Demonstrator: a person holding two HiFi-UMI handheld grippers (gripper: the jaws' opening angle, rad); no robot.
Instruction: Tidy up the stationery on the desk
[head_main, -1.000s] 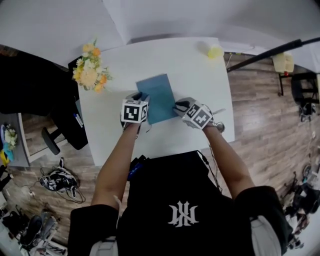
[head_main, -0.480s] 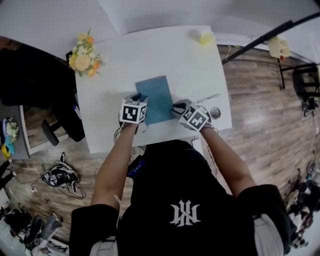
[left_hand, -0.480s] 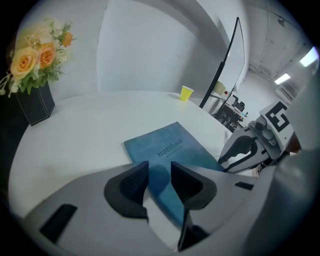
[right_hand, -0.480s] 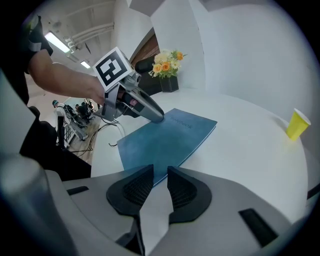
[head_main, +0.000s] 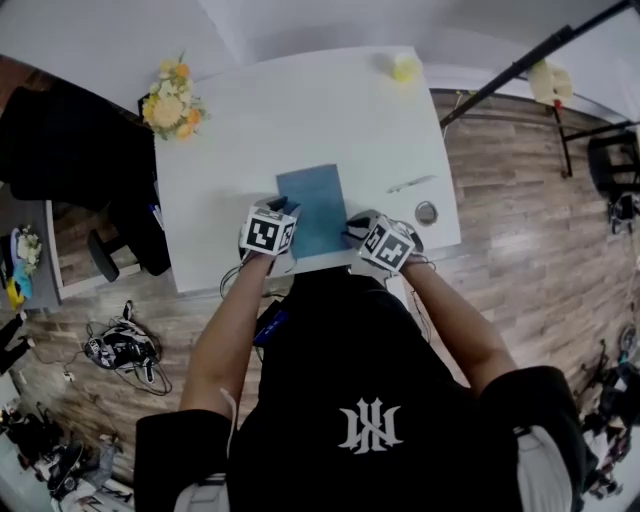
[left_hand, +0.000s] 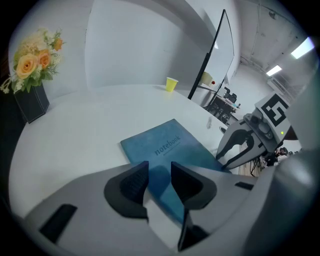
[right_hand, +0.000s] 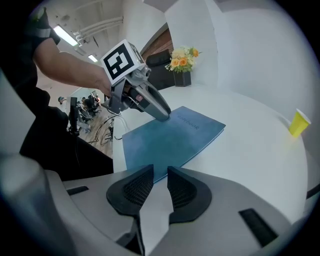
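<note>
A blue notebook (head_main: 312, 210) (left_hand: 170, 145) (right_hand: 170, 137) lies flat on the white desk (head_main: 300, 110), its near end close to the desk's front edge. My left gripper (head_main: 285, 204) (left_hand: 159, 170) stands over the notebook's left side, jaws slightly apart, and blue cover shows through the gap. In the right gripper view its tips (right_hand: 165, 116) rest on the cover. My right gripper (head_main: 350, 228) (right_hand: 160, 172) is at the notebook's right edge, jaws also slightly apart, with bare desk between them. Neither pair of pads squeezes the notebook.
A flower bunch in a black vase (head_main: 172, 100) (left_hand: 32, 65) stands at the desk's far left corner, a yellow cup (head_main: 405, 68) (right_hand: 299, 122) at the far right. A pen (head_main: 412, 184) and a small round object (head_main: 427, 212) lie right of the notebook. A black chair (head_main: 120, 200) is left of the desk.
Both grippers and the notebook have slid together toward the desk's near edge. The jaws look the same.
</note>
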